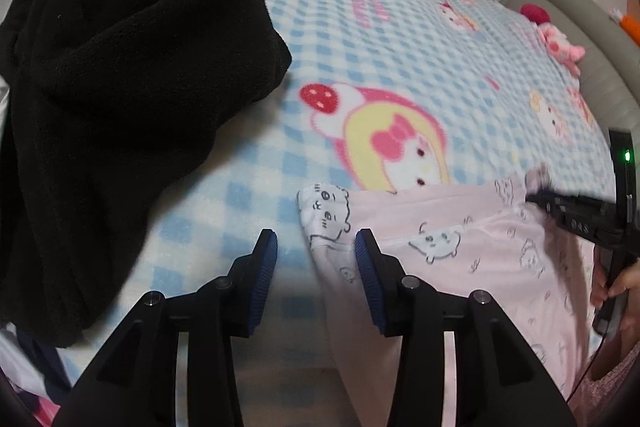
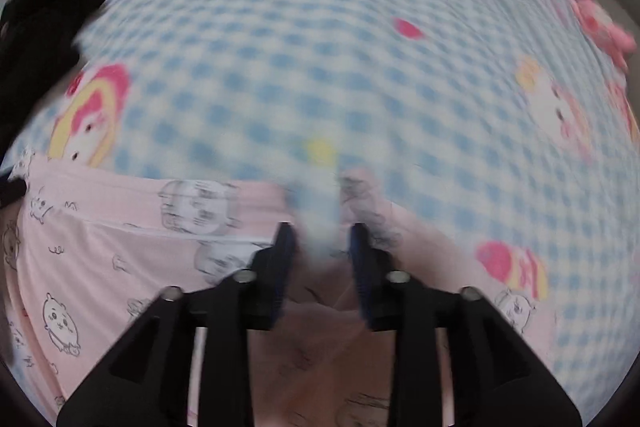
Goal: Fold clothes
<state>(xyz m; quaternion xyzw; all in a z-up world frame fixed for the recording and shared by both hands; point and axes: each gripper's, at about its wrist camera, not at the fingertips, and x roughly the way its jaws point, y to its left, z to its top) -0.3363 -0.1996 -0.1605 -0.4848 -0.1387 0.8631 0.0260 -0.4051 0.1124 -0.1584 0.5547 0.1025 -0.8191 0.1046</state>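
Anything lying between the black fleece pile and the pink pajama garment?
Nothing: the left wrist view shows only bare blue checked blanket between the black fleece and the pink pajama garment.

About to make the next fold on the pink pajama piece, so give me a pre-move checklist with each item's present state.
1. Left gripper open: ok, jaws apart, nothing clamped.
2. Left gripper lined up on the pink garment: ok, its white printed corner lies between the fingers.
3. Right gripper holding cloth: cannot tell. The right wrist view is blurred; the left wrist view shows its tip at the garment's far edge.
4. Garment lying flat: cannot tell, the part near the right gripper is smeared.
5. Black fleece clear of the garment: ok, checked blanket shows between them.
6. Pink plush toy out of the way: ok, far off at the bed's edge.
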